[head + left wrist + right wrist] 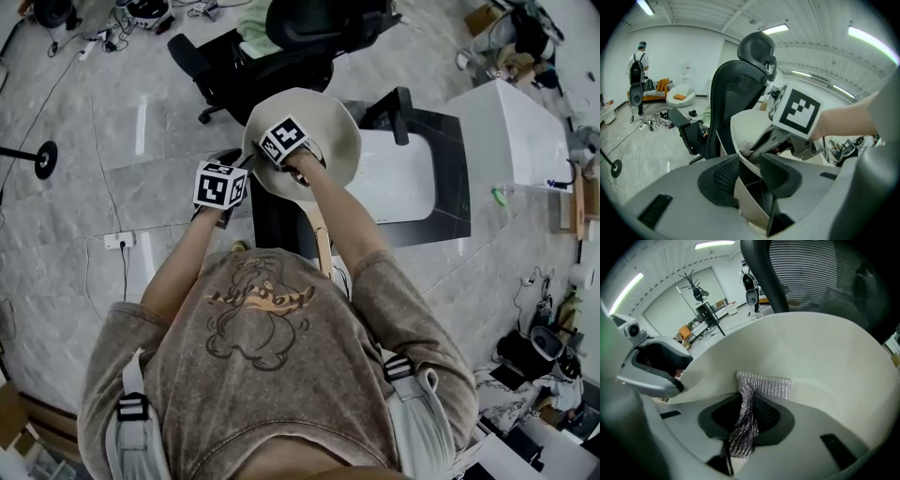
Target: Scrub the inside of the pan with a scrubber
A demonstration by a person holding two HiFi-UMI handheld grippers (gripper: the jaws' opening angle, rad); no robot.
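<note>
The cream-coloured round pan (333, 127) is held in the air, tilted, its hollow turned toward the person, above the near edge of a black counter (455, 187) with a white basin (403, 173) set in it. Inside the pan, a silvery mesh scrubber (764, 384) lies flat with its upper end against the pale inner wall. The right gripper (745, 416) has its dark jaws clamped on the twisted lower part of that scrubber and reaches into the pan from the person's side. The left gripper (750, 164) is closed on the pan's thin edge, one jaw on each face of it. Behind the pan stands a black mesh-backed office chair (272, 47) on a grey marbled tile floor (112, 122).
</note>
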